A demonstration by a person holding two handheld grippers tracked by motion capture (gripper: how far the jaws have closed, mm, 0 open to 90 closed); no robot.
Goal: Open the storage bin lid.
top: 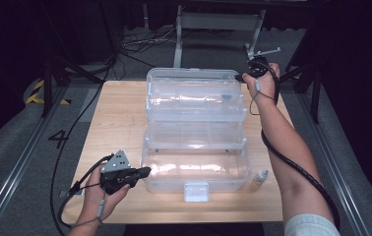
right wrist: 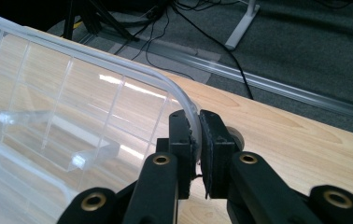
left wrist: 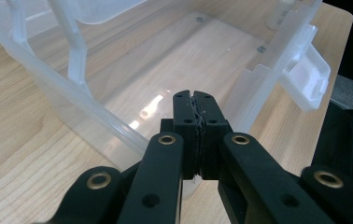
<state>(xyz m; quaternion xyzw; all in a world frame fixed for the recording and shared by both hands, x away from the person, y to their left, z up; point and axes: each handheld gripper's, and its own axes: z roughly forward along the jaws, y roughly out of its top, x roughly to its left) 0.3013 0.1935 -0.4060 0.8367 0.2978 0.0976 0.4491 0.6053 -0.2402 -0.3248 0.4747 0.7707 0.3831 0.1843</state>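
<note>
1. On the wooden counter [top: 120, 113], a clear plastic storage box [top: 196, 169] is standing open, its lid [top: 194, 93] tilted back toward the far edge and its tiered trays stepped up between base and lid.
2. At the lid's far right corner, the rim [right wrist: 184, 100] is being pinched by the right hand-held gripper [right wrist: 198, 135], its jaws pressed onto the thin clear edge.
3. At the near left of the base, the left hand-held gripper [left wrist: 195, 116] is being held with its jaws pressed together on nothing, its tip just beside the box wall [left wrist: 90, 107].
4. The lid appears to be the part being swung; the pinch is best kept square on the rim, since the smooth curved plastic could slip out sideways.
5. The base is likely to shift or tip as the lid is being moved, so bracing by the left hand-held gripper against the wall is advised.
6. A small bottle [top: 260, 178] is standing on the counter just beside the box's near right corner and should be kept from being knocked.
</note>
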